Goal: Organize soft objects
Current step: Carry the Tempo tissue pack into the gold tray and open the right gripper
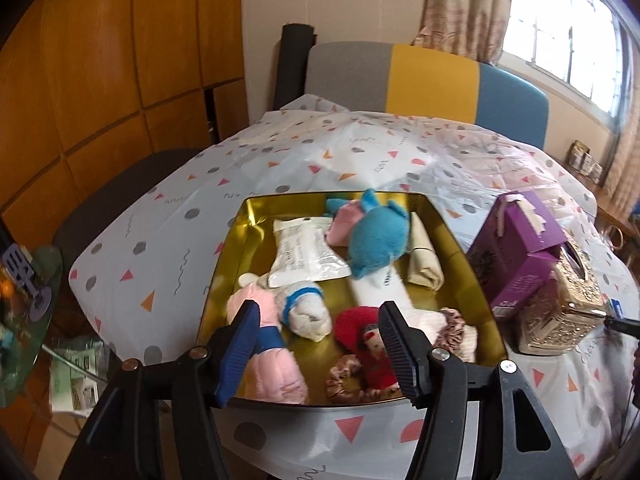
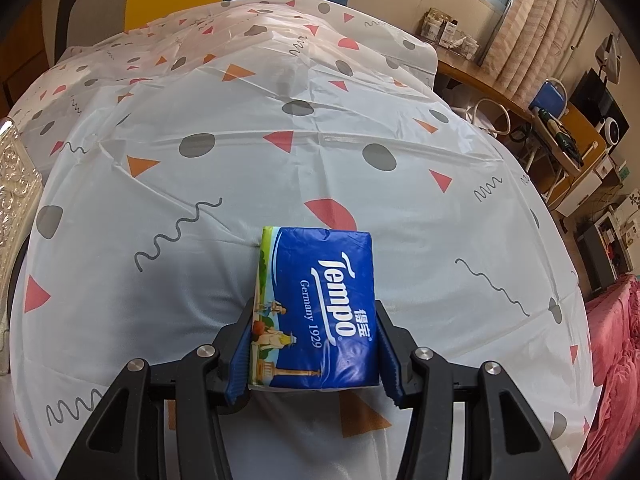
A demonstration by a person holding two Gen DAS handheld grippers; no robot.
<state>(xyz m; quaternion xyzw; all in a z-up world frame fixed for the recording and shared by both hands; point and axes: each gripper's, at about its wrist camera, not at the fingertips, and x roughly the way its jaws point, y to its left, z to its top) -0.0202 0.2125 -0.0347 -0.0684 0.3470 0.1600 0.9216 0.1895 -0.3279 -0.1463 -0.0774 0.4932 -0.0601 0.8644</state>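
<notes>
The left tool (image 1: 320, 344) hangs spread and empty above the near edge of the gold tin (image 1: 224, 264), nothing between its blue pads. No earlier view is at hand, so how it came there stays unsaid. The right tool (image 2: 316, 352) is pinching a blue tissue pack (image 2: 320, 300) by its two long sides, held near the cloth-covered worktop (image 2: 240, 152); whether the pack still rests on the cloth I cannot quite tell.

Most of the sorting looks done. In the tin already lie a pink cloth roll (image 1: 268, 352) at its near left corner, a white sock bundle (image 1: 306, 312) beside it, a red plush doll (image 1: 368, 344), satin scrunchies (image 1: 344, 380) along the near wall, a white sachet (image 1: 304, 256), a blue plush toy (image 1: 376, 240) and a beige roll (image 1: 424, 260) toward the far right.

What seems left is the tissue pack, well apart from the tin, which sits by a purple box (image 1: 516, 256) and an ornate tissue holder (image 1: 560, 312)
</notes>
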